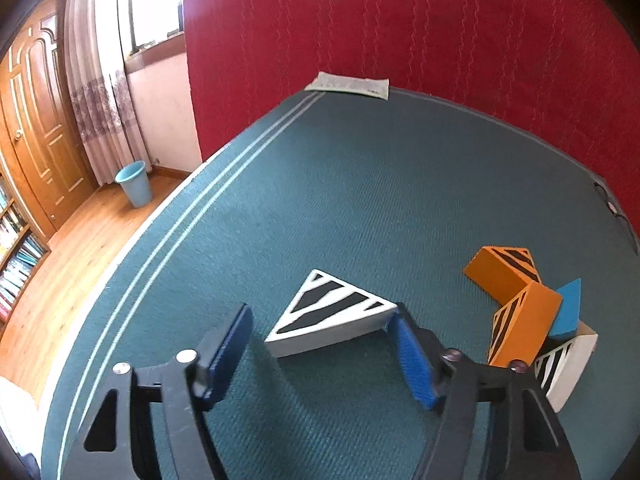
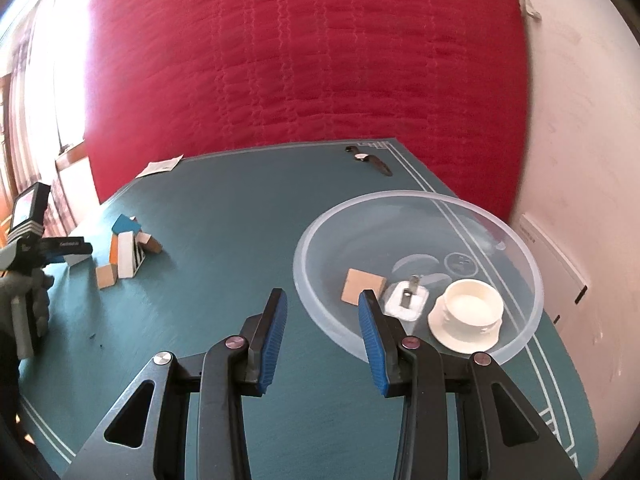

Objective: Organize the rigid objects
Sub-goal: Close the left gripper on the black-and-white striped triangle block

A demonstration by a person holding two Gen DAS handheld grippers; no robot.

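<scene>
The table (image 1: 360, 184) is covered in a matt, finely ribbed teal cloth, and the wall behind it is hung with red quilted fabric (image 1: 400, 40). The white triangular block (image 1: 332, 316) is finished in smooth matt paint. The bowl (image 2: 516, 240) is formed of translucent, faintly frosted plastic, and the gripper pads (image 2: 274, 340) are faced with ridged blue rubber.

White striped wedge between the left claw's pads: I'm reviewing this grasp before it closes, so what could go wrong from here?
1. The left claw meets the white striped wedge at a pointed corner on one side, with a gap on the other; closing may spin or squirt it out.
2. The orange blocks stand close by; a sliding wedge could knock that cluster.
</scene>
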